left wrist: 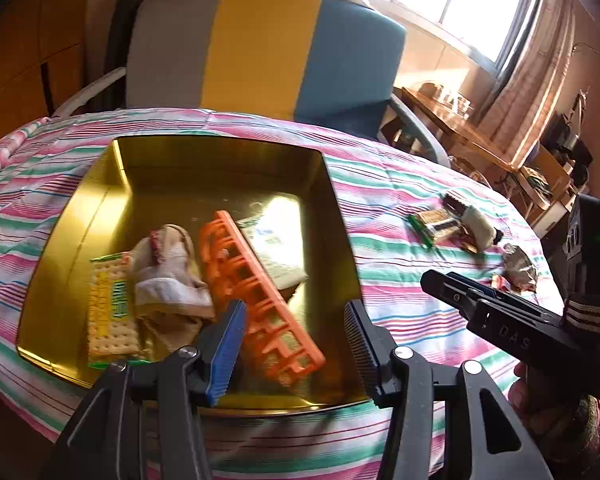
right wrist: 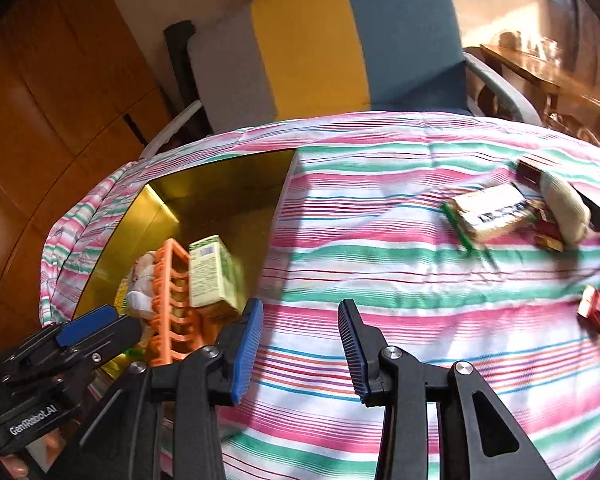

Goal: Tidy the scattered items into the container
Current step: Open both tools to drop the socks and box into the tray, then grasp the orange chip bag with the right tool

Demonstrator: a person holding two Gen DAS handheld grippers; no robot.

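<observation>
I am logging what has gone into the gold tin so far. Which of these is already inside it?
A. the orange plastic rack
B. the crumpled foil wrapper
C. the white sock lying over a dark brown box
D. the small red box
A: the orange plastic rack lies slanted inside the gold tin, beside a pale green carton, while the other listed items still lie out on the striped cloth.

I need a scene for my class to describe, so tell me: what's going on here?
A person with a hand-held tool in each hand is tidying items off a striped cloth into a gold tin. The tin already holds an orange plastic rack, a cracker pack, a crumpled cloth and a green carton. The left tool is open and empty above the tin. The right tool, also open and empty, points toward the leftover packets across the cloth.
</observation>
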